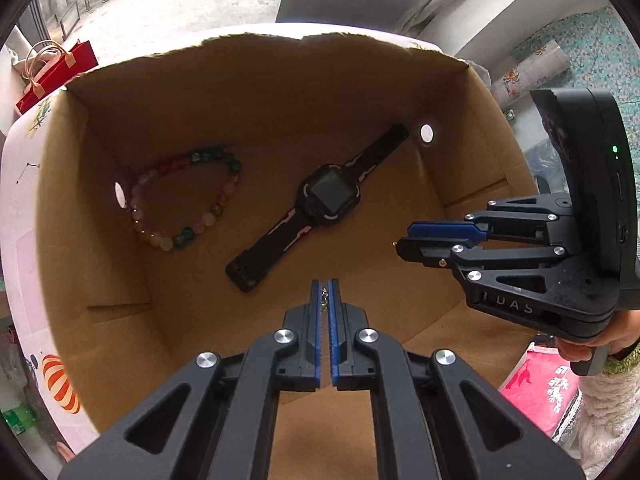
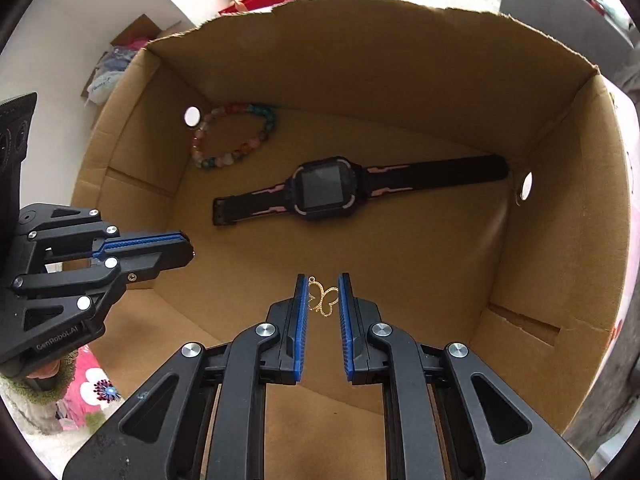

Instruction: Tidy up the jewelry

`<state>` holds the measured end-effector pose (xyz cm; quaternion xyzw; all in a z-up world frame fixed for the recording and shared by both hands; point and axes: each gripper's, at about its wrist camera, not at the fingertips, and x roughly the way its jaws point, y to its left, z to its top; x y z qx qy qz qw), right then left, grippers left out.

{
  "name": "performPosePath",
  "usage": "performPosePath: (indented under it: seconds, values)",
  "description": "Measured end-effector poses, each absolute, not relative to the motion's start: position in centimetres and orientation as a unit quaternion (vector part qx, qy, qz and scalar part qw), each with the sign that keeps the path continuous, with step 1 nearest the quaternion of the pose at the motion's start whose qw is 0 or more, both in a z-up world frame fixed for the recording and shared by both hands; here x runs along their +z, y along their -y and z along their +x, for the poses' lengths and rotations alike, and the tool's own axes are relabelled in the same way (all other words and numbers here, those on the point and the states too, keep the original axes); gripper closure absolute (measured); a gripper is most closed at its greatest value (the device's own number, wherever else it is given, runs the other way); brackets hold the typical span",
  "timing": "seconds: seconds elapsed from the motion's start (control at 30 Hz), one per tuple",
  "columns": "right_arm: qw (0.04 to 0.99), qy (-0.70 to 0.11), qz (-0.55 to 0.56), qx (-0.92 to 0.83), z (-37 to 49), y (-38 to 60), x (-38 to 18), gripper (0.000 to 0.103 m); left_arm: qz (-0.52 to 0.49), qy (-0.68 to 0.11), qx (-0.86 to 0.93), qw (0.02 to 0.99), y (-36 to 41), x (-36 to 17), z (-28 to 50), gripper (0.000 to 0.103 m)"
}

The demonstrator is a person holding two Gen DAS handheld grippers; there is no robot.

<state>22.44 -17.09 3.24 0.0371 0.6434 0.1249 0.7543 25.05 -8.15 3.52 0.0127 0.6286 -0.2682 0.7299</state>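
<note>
Cardboard box (image 2: 552,152): bead bracelet (image 2: 236,136), black watch (image 2: 324,190).

Small charm (image 1: 325,299) mostly hidden between pads

A black smartwatch (image 1: 320,208) with pink strap accents lies flat on the floor of the open cardboard box (image 1: 360,76), strap unfastened and stretched straight, its dark square screen facing up. One strap end reaches toward the round hole in the box's side wall; the buckle end points toward the near side. A beaded bracelet (image 1: 188,200), closed loop, beads pink, white, red and teal, lies flat on the box floor beside the watch, against the wall that carries the other round hole. A small gold openwork butterfly pendant (image 2: 322,297) shows between the blue pads of the right claw (image 2: 323,296), above the box floor nearer than the watch; contact with the pads cannot be confirmed.
</note>
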Motion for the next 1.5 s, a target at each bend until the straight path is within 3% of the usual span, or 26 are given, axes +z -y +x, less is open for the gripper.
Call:
performPosePath:
  seconds: [0.2,0.4,0.6,0.8,0.97,1.07,1.17,1.5]
  values:
    - [0.790,-0.599,0.052,0.118,21.1,17.7,4.6,0.079,0.039,-0.614,-0.269,0.741,8.7,4.1,24.4,0.094]
    - [0.839,-0.520,0.072,0.142,15.8,19.1,9.0,0.078,0.084,-0.514,-0.267,0.811,6.0,8.9,19.8,0.084]
    - [0.853,-0.463,0.127,0.206,10.5,20.7,11.4,0.078,0.055,-0.446,-0.234,0.862,0.0,11.6,13.0,0.082]
    - [0.855,-0.462,0.121,0.204,5.5,21.1,10.3,0.078,0.007,-0.455,-0.257,0.852,-2.0,8.2,8.0,0.082]
    - [0.847,-0.480,0.140,0.182,3.2,19.6,6.4,0.078,0.055,-0.489,-0.296,0.819,2.7,3.0,7.3,0.082]
    - [0.837,-0.494,0.159,0.173,3.3,18.9,3.5,0.083,0.085,-0.482,-0.299,0.819,5.0,1.3,7.3,0.082]
    - [0.835,-0.506,0.147,0.162,4.4,18.2,2.0,0.088,0.055,-0.465,-0.307,0.829,6.0,0.5,8.0,0.082]
    - [0.852,-0.481,0.143,0.151,4.0,17.1,1.3,0.088,0.068,-0.482,-0.308,0.817,8.5,-2.1,9.7,0.082]
